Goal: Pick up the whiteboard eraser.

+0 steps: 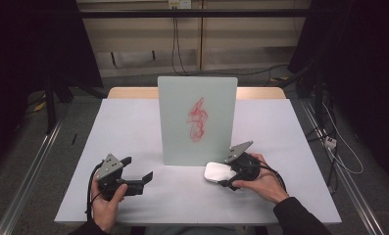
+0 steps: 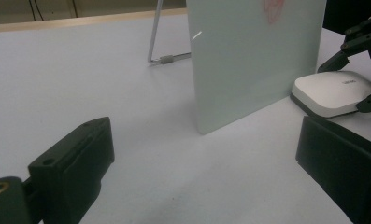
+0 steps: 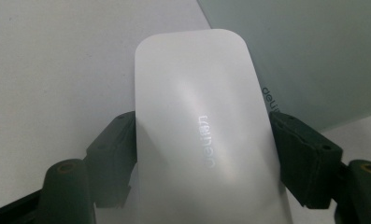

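A white board (image 1: 197,120) stands upright at the middle of the table (image 1: 133,127), propped by a wire stand (image 2: 154,42) behind it, with a red scribble (image 1: 197,119) on its face. The right gripper (image 1: 225,172), near the front edge right of centre, holds a white eraser (image 1: 218,172) by its two long sides; the eraser lies on the table just in front of the board's lower right corner. The left gripper (image 1: 139,170), near the front edge left of centre, has its jaws spread wide with nothing between them, well apart from the board.
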`<state>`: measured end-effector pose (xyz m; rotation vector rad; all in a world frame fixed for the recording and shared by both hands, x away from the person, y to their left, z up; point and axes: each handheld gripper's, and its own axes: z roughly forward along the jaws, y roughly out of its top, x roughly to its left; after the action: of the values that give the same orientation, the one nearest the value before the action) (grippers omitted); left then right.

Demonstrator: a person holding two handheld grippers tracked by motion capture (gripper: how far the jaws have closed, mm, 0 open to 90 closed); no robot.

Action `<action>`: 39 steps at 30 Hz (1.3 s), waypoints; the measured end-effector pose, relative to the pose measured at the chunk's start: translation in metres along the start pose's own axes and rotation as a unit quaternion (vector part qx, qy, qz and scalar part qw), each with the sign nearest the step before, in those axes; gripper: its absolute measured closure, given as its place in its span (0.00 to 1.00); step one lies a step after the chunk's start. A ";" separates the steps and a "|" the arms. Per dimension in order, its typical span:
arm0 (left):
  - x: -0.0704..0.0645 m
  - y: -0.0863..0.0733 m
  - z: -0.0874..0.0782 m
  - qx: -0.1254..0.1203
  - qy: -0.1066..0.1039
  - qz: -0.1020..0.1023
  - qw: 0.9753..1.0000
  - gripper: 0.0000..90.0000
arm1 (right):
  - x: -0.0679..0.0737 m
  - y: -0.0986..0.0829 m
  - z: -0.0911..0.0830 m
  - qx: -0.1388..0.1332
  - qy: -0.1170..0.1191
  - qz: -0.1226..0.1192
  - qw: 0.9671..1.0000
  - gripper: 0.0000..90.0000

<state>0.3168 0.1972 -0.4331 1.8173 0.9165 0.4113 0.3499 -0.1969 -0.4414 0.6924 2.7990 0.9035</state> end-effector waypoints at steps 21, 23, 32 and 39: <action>0.001 0.000 0.000 0.003 -0.002 -0.001 1.000 0.05 | 0.002 0.000 -0.002 0.008 0.003 -0.016 1.000 0.34; 0.001 0.000 0.000 0.004 -0.002 0.000 1.000 0.05 | 0.003 0.000 -0.002 0.010 0.006 -0.013 1.000 0.34; 0.001 0.000 0.000 0.003 -0.002 0.000 1.000 0.05 | 0.005 0.000 -0.008 -0.006 0.001 -0.019 1.000 0.35; 0.001 -0.001 0.000 0.004 0.000 -0.004 1.000 0.05 | 0.005 -0.001 -0.016 -0.026 -0.008 -0.009 1.000 0.35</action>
<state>0.3173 0.1982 -0.4342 1.8207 0.9249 0.4032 0.3415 -0.2038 -0.4288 0.6617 2.7519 0.9596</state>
